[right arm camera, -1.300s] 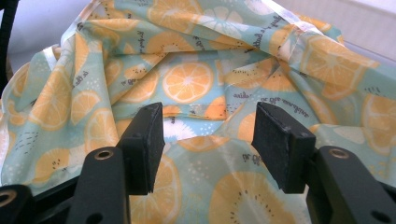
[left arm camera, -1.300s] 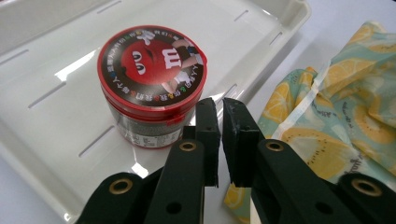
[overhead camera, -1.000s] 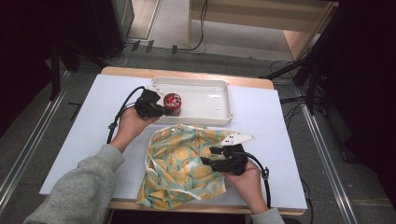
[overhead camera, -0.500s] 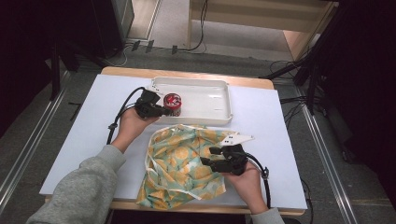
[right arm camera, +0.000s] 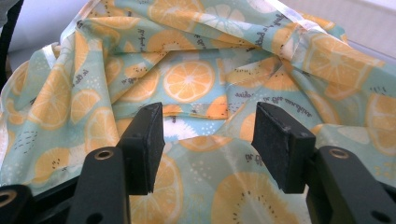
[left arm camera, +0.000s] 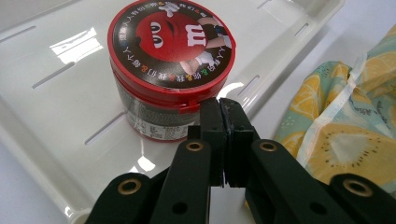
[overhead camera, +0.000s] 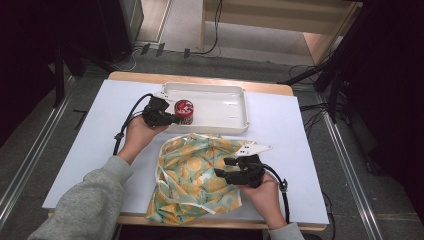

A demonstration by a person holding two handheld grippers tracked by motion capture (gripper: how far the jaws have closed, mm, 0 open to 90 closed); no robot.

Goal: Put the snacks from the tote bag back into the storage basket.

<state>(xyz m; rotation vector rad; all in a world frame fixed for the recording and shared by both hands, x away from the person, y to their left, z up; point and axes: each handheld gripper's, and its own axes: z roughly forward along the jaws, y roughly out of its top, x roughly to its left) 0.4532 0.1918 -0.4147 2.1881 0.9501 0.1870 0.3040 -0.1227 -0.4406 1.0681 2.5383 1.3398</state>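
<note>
A red-lidded candy jar (overhead camera: 183, 110) (left arm camera: 170, 56) stands upright in the left part of a white tray (overhead camera: 227, 125) (left arm camera: 42, 140). My left gripper (overhead camera: 172, 119) (left arm camera: 223, 121) is shut, jaws pressed together with nothing between them, tips at the jar's near side just below the lid rim. In front of the tray lies a crumpled cloth bag (overhead camera: 190, 187) (right arm camera: 187, 79), teal with an orange-slice print. My right gripper (overhead camera: 223, 167) (right arm camera: 208, 140) hovers low over the bag's right part, open, with only cloth showing behind its gap.
A white sheet (overhead camera: 90, 145) covers the table. White drawstring tape (overhead camera: 162, 180) runs along the bag's left edge. A cable (overhead camera: 125, 125) trails from the left gripper. Bare sheet lies at the far left and far right.
</note>
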